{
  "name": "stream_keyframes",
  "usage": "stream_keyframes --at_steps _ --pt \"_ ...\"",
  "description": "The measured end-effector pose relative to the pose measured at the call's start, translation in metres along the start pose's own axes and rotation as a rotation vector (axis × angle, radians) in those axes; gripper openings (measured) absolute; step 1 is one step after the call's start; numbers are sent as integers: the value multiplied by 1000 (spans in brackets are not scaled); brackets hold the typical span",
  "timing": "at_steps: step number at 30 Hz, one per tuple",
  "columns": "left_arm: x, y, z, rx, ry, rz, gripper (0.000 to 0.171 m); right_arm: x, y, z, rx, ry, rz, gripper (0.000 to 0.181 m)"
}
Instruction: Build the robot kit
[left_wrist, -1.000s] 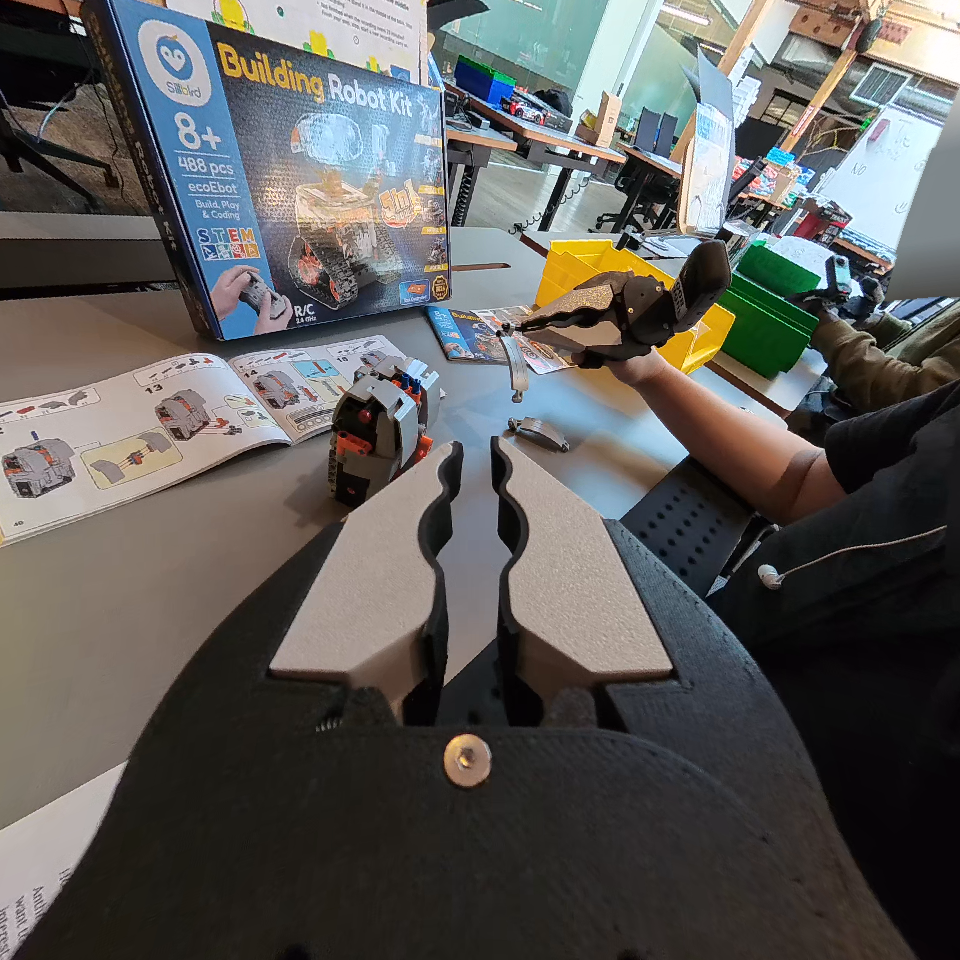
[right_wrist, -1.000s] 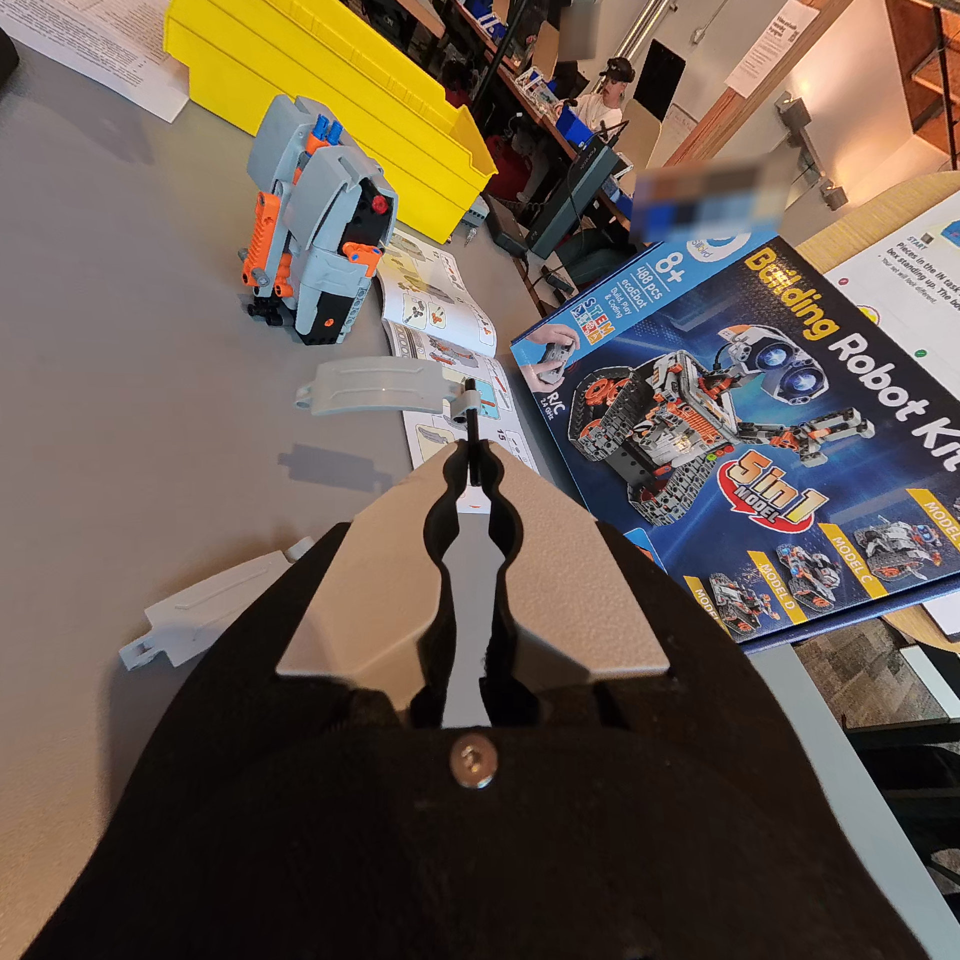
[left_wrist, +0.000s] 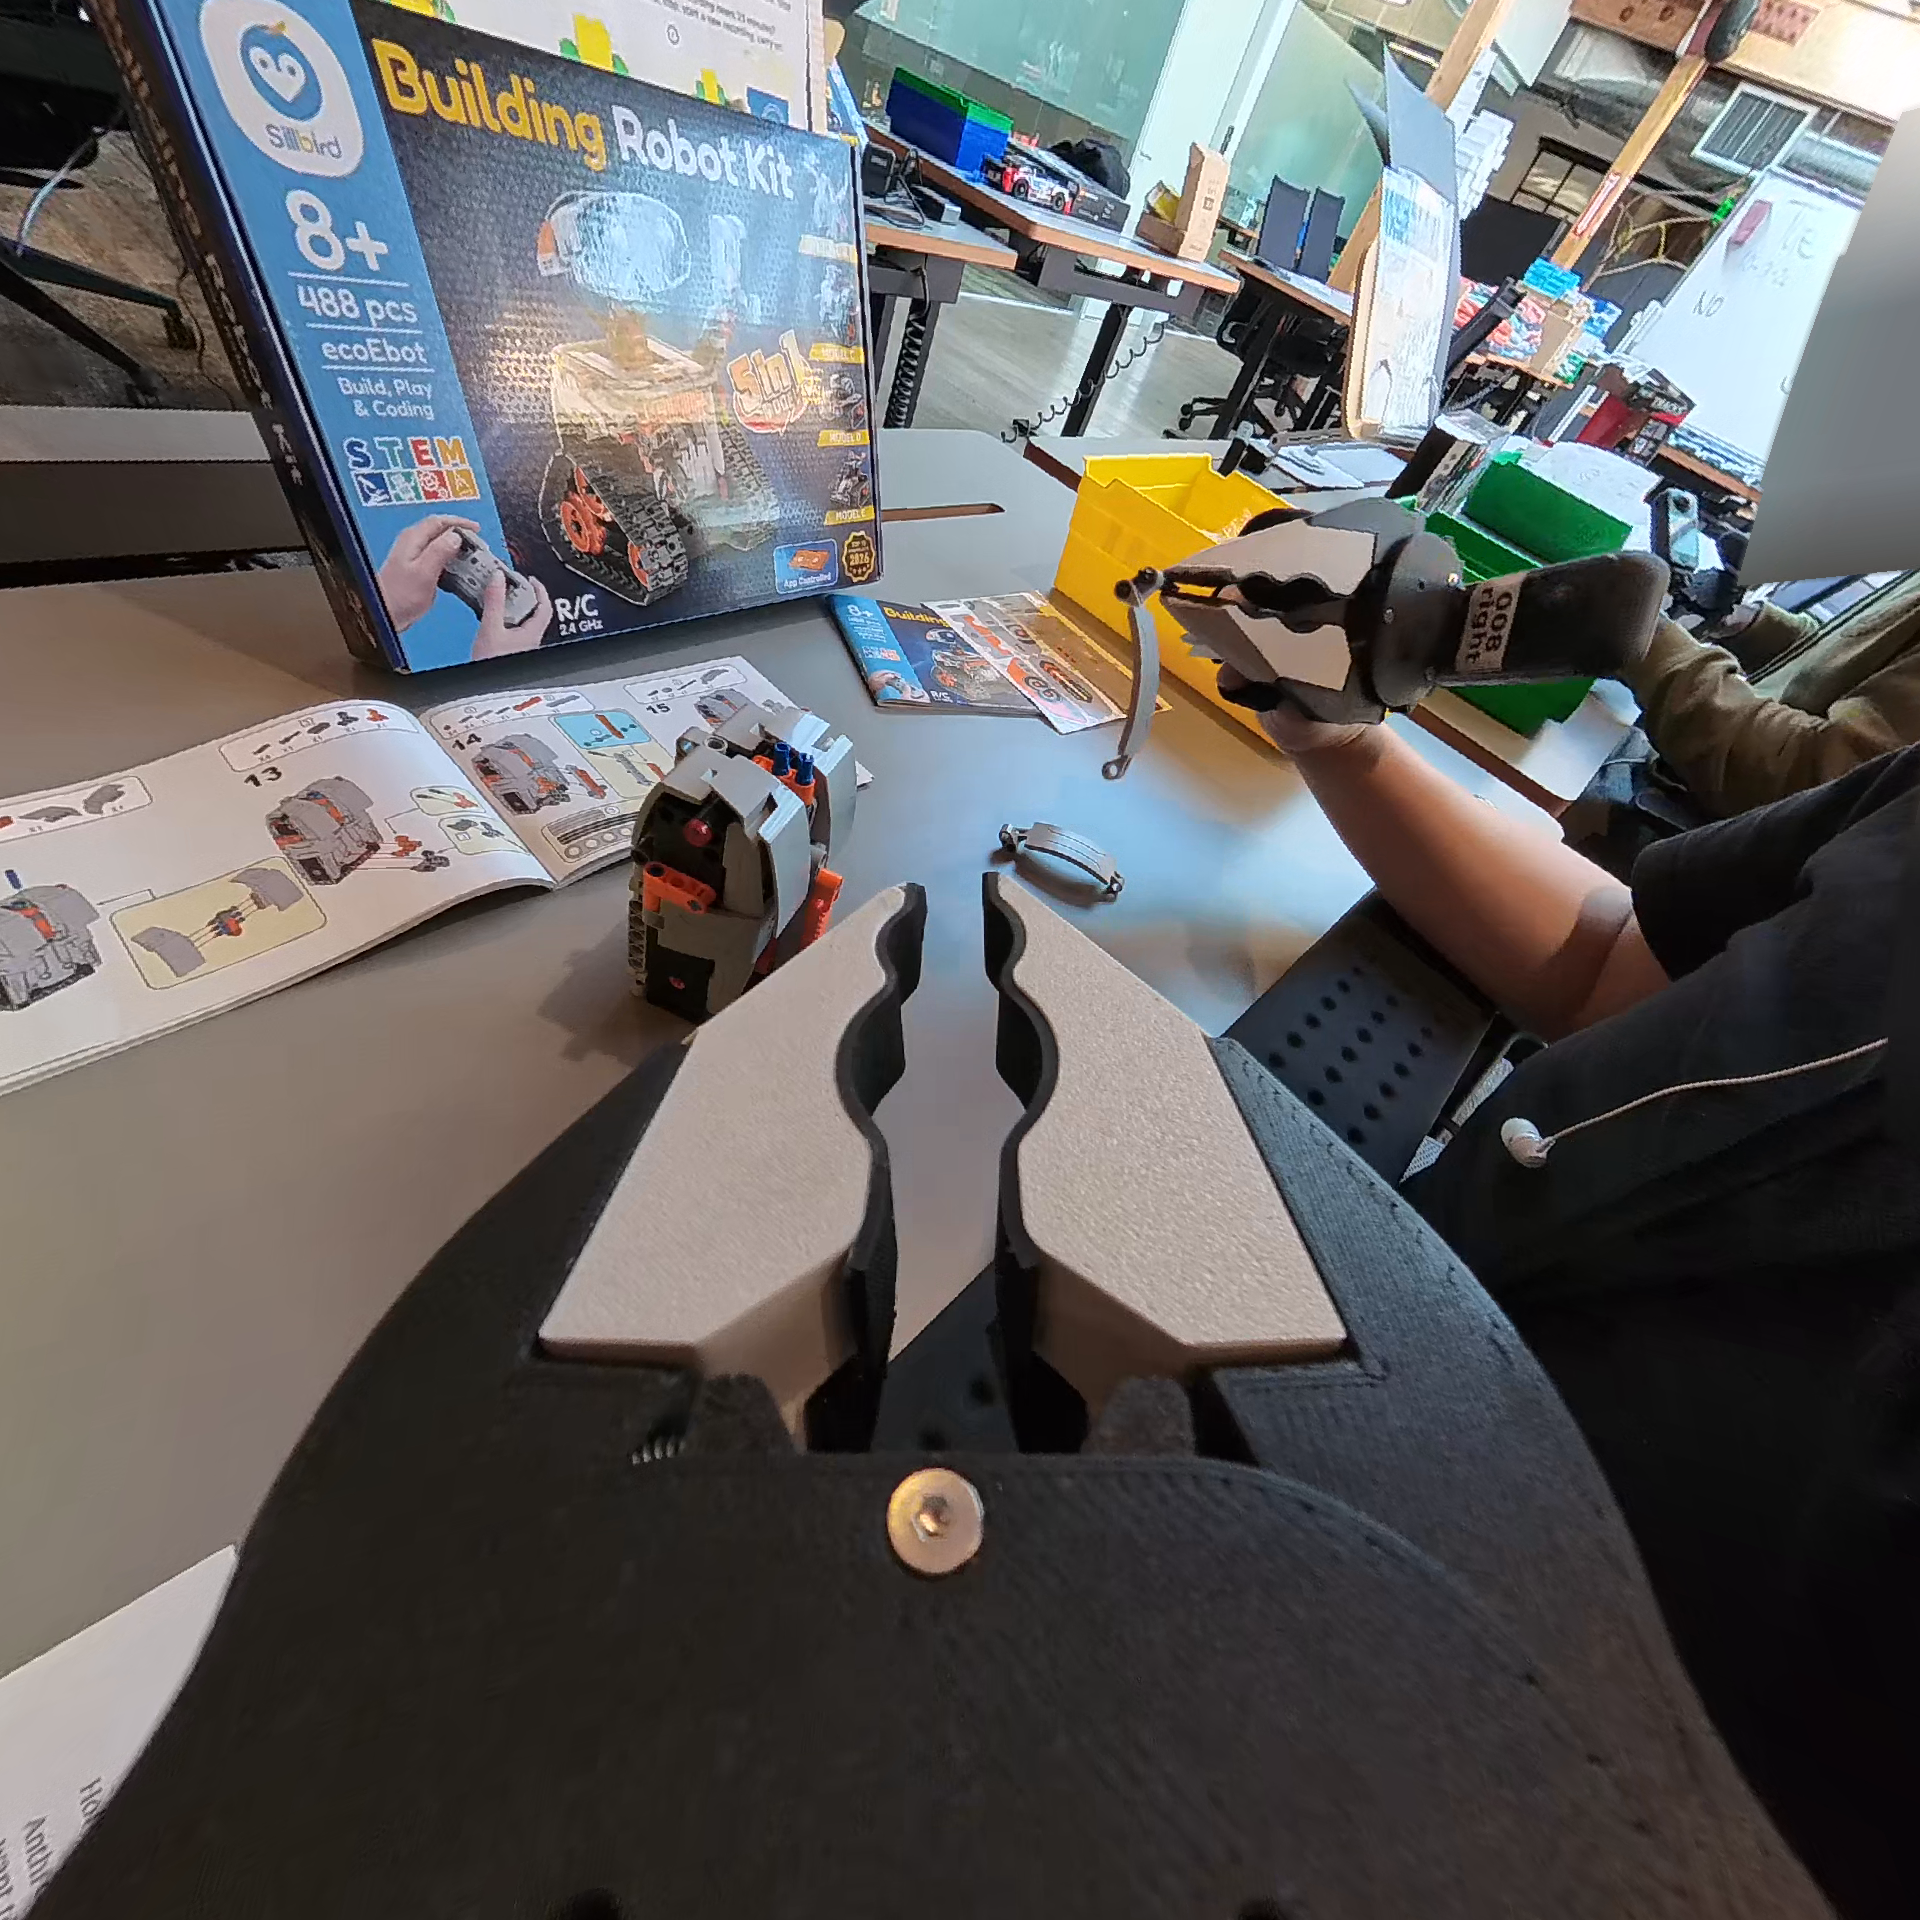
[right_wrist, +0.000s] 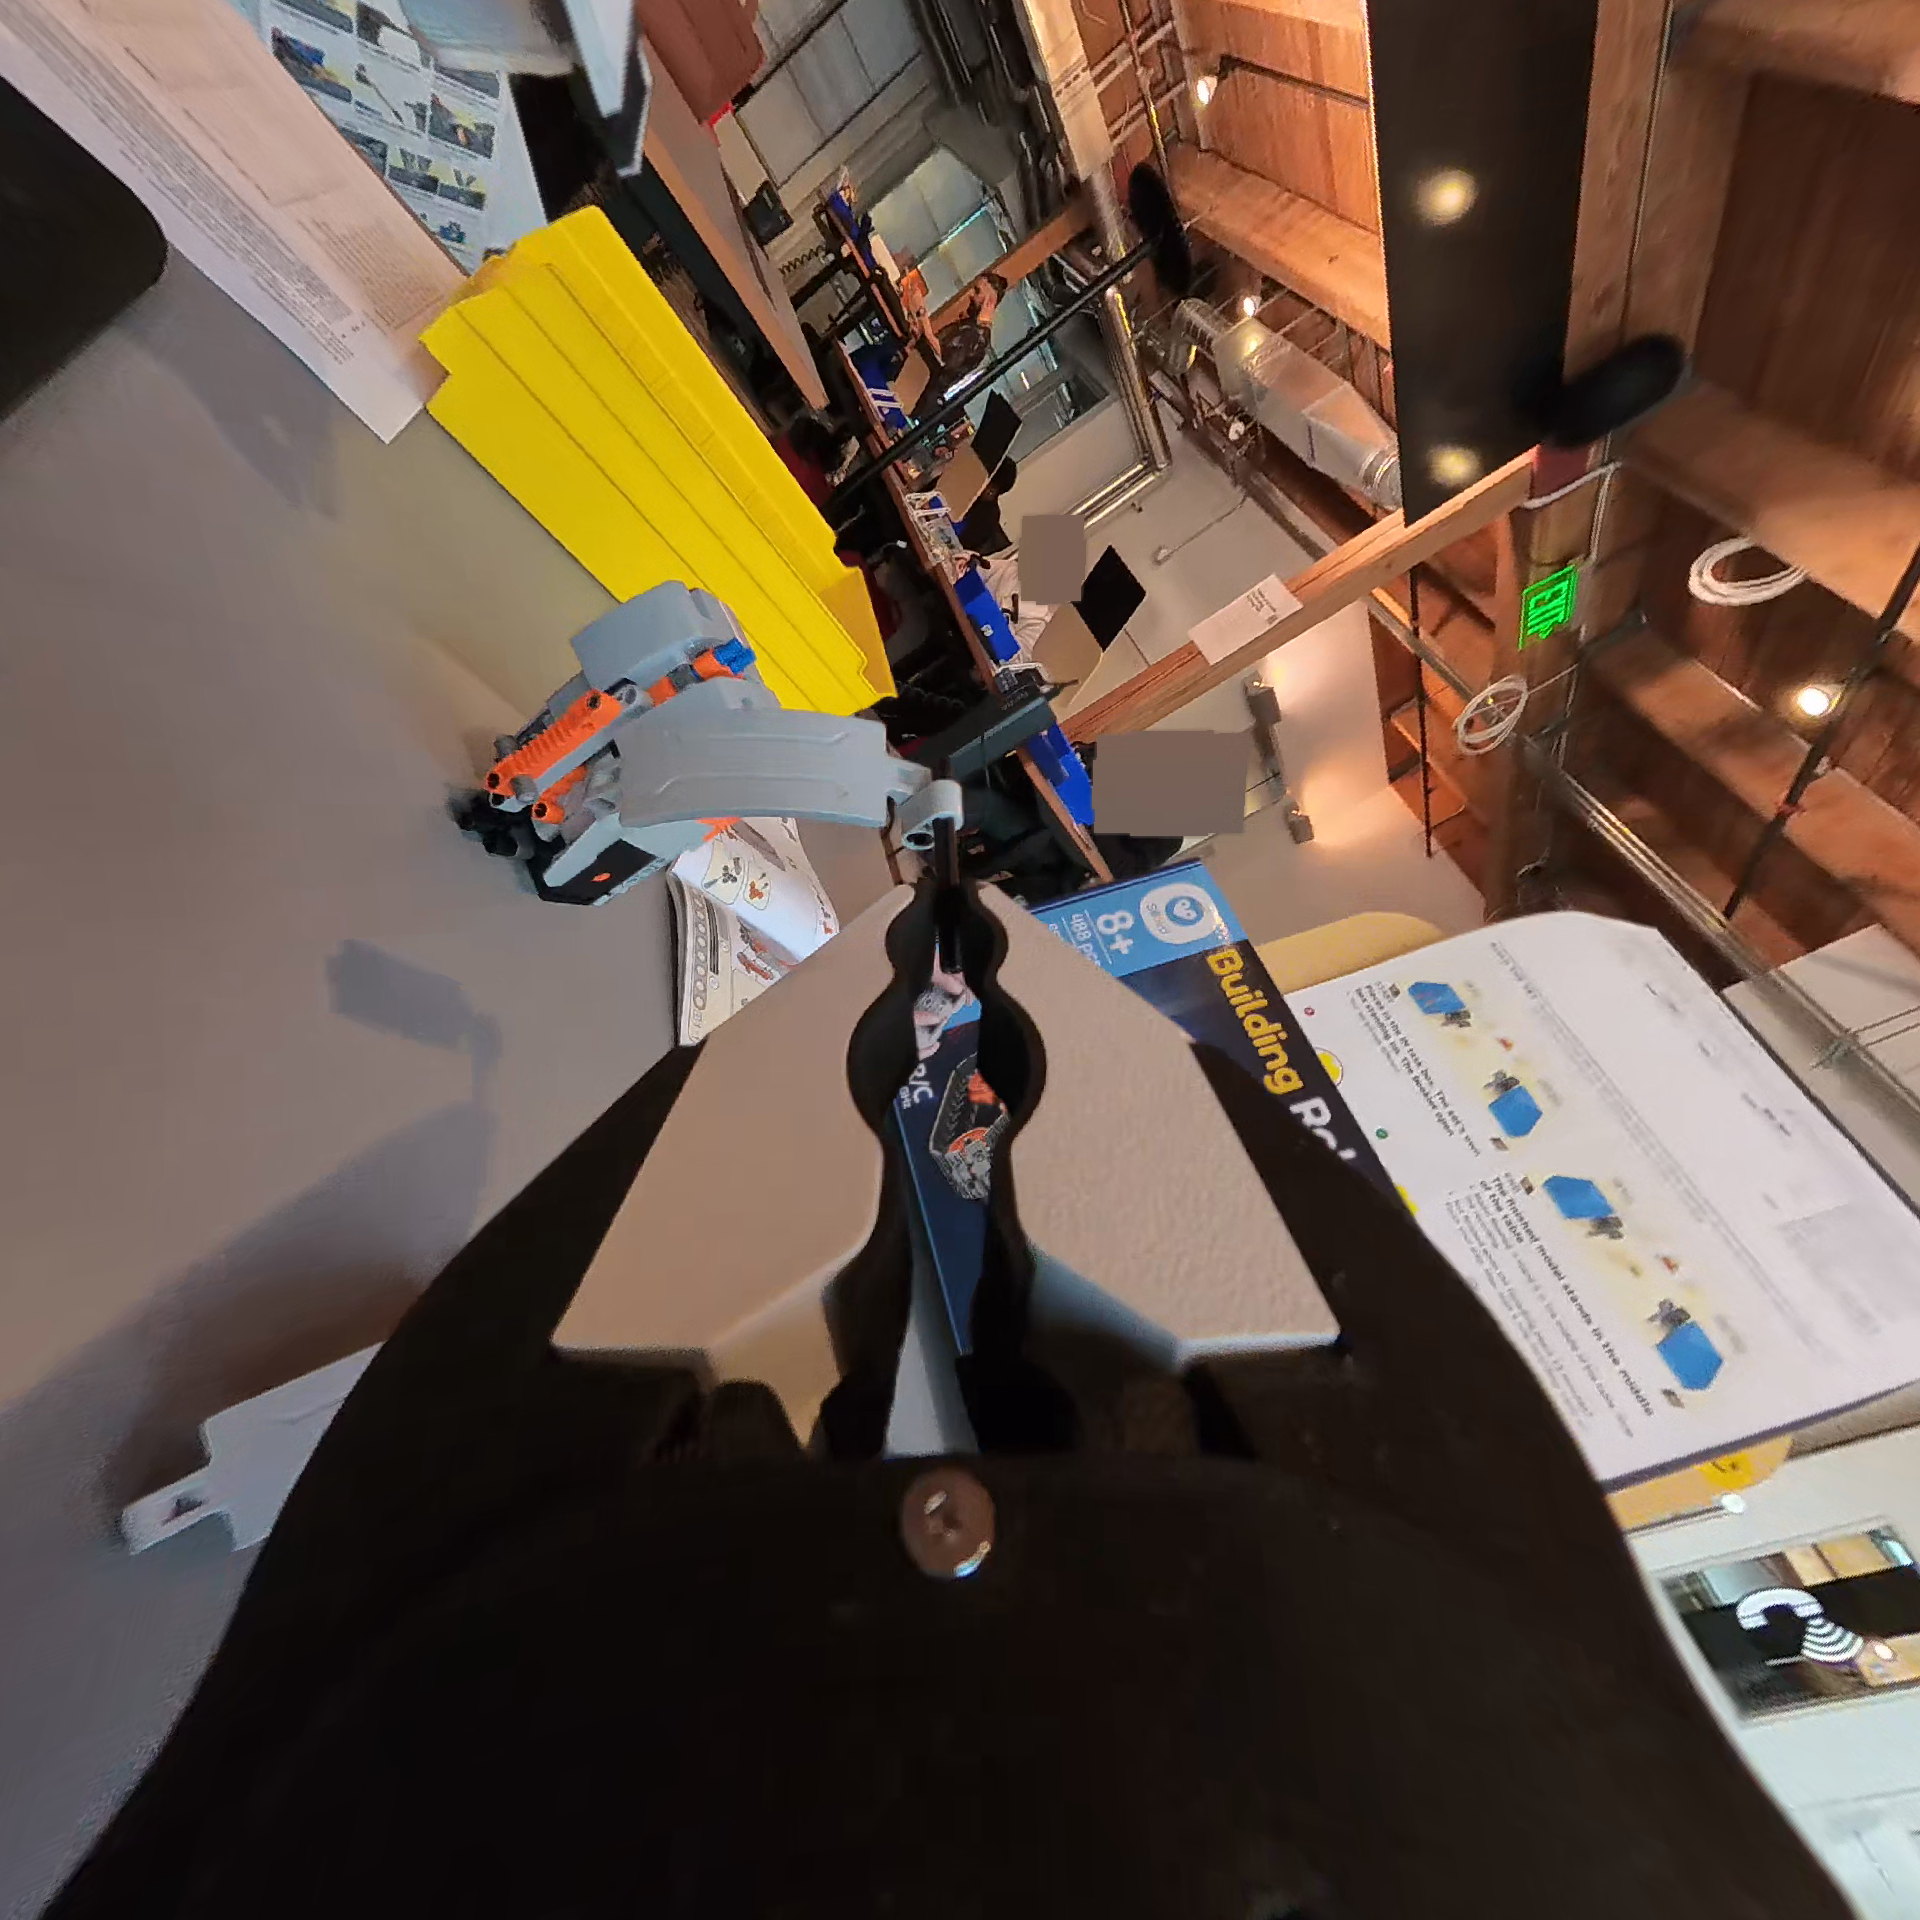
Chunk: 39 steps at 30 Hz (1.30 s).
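a grey table (left_wrist: 312, 1195) in a busy workshop is stretching out under your tools, with other desks lying beyond it. your left gripper (left_wrist: 951, 904) is hovering low over the table with its jaws spread a little and nothing between them. the half-built grey and orange model (left_wrist: 732, 873) is standing at about 11 o'clock from its tips, just beside them, and a loose grey curved panel (left_wrist: 1060, 854) is lying at 1 o'clock. an open instruction booklet (left_wrist: 260, 831) is lying at 10 o'clock, with the kit box (left_wrist: 520, 343) standing upright behind it. your right gripper (right_wrist: 948, 896) is pinching a black pin (right_wrist: 945, 862) that is carrying a second grey panel (right_wrist: 753, 769), held in the air above the table. in the left view that panel is hanging down in front of the yellow bin (left_wrist: 1127, 525).
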<state>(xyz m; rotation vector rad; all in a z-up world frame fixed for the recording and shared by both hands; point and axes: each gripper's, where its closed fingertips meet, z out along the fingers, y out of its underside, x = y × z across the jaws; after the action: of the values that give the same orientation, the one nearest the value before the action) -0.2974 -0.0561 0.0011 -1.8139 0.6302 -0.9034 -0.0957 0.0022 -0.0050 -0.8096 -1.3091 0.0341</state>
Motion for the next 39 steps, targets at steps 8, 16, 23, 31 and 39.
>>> stream_keyframes --at_steps 8,16,23,31,39 --pt "3 5 7 -29 12 1 9 -13 -7 8 3 -27 -27 2" --pt "6 7 9 -44 21 -2 10 -20 -8 12 -8 -47 -54 2" --pt "6 10 12 -56 27 -13 10 -22 -4 13 -22 -53 -54 2" --pt "39 30 50 -122 236 -129 17 -28 -6 17 -17 -76 -39 2" --pt "50 39 71 -195 267 -93 17 -30 -3 18 -29 -87 -42 2"
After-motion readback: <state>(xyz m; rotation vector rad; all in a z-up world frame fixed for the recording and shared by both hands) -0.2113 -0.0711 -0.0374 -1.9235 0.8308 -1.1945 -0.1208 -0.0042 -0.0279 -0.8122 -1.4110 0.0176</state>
